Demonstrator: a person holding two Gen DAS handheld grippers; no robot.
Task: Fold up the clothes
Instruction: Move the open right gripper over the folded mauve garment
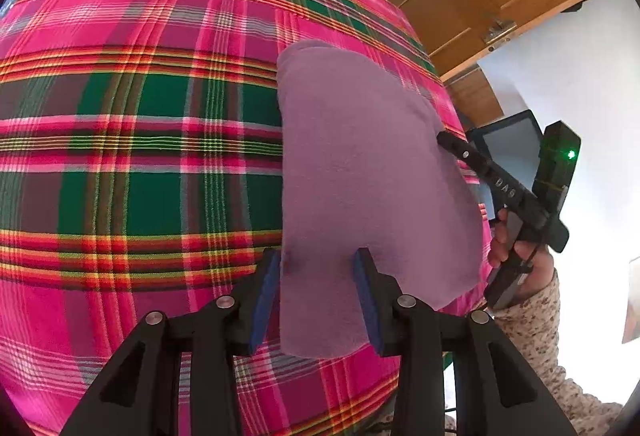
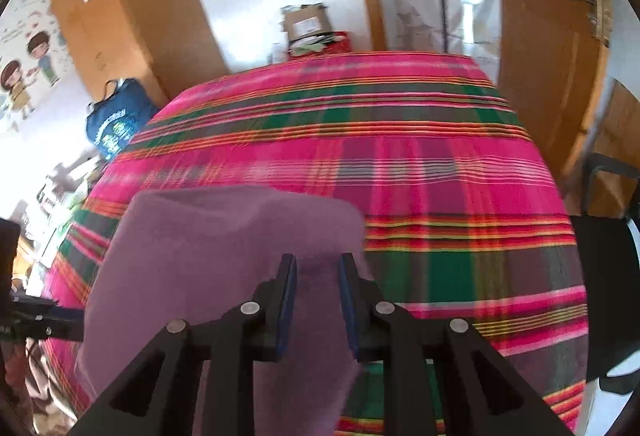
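Now purple cloth (image 1: 360, 171) btwn left tool (image 1: 316, 300) pads, plaid cover (image 1: 140, 95)

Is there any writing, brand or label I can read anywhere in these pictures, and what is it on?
"DAS": raised letters on the black finger of the right hand-held gripper, seen from the left wrist view; the last letter is uncertain.
Blue bag: pale printed lettering, too blurred to read.
Wall poster with cartoon children: small writing, too blurred to read.
Label on the cardboard box: too small to read.
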